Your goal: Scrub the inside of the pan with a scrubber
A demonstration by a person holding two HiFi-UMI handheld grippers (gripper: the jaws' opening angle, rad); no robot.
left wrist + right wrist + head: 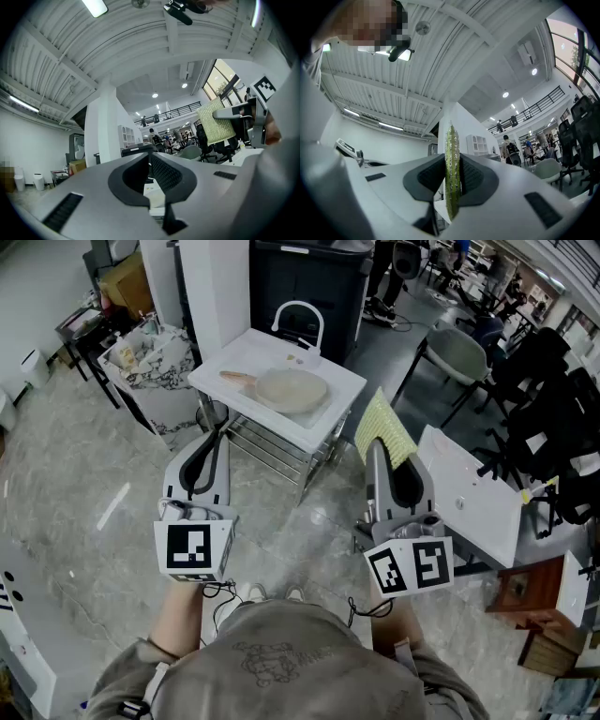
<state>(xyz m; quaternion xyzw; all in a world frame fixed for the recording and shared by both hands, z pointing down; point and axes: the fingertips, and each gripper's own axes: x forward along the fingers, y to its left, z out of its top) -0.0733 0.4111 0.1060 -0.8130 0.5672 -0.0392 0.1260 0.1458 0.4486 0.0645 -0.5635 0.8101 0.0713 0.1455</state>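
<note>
The right claw [452, 164] is clamped on the scrubber [451, 140], a thin yellow-green pad. In the right gripper view you see it edge-on, standing upright between the two pads and poking out above and below them. In the head view the same pad fans out past the tip of that claw, which is tilted up a bit. The left claw [149, 164] is fully closed with nothing in it, jaws meeting in a straight seam, and it's held about level. Both are up in the air in front of the person, well apart from each other, over a grey marbled floor [84, 521]. The pan [292, 390] is well away from both of them. It's a pale, beige-ish round one with a wooden handle [238, 378] pointing left. It lies on a white table [234, 352] straight ahead, just in front of an arched white tap [298, 315]. A wire rack [267, 451] sits under that table. Off to the right, close by the right claw, there's a second white table [469, 498], and a grey chair [457, 354] stands further back.
</note>
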